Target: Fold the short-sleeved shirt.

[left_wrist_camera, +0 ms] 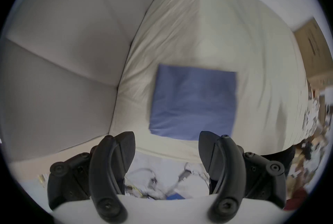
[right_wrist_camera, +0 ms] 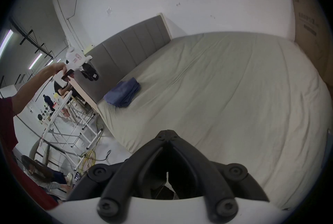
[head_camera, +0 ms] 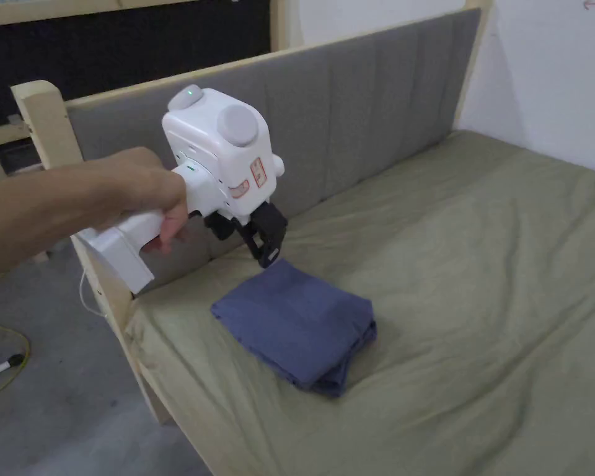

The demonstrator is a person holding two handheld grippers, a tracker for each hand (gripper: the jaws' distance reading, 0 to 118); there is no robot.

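A blue shirt (head_camera: 299, 322) lies folded into a thick square on the olive bed sheet (head_camera: 476, 279), near the bed's corner by the headboard. My left gripper (head_camera: 259, 238) hangs in the air just above the shirt's far corner, held by a hand, touching nothing. In the left gripper view its jaws stand wide apart with nothing between them, and the folded shirt (left_wrist_camera: 192, 103) lies beyond my left gripper (left_wrist_camera: 166, 143). My right gripper (right_wrist_camera: 167, 133) is far from the shirt (right_wrist_camera: 123, 95), over the bed's near edge, its jaws pressed together and holding nothing.
A grey padded headboard (head_camera: 352, 118) in a pale wooden frame (head_camera: 39, 118) runs behind the shirt. A white wall (head_camera: 550, 68) bounds the bed's far side. A cardboard box (right_wrist_camera: 313, 33) leans at the far end. Cables (right_wrist_camera: 88, 159) and folding stands (right_wrist_camera: 68, 119) sit on the floor beside the bed.
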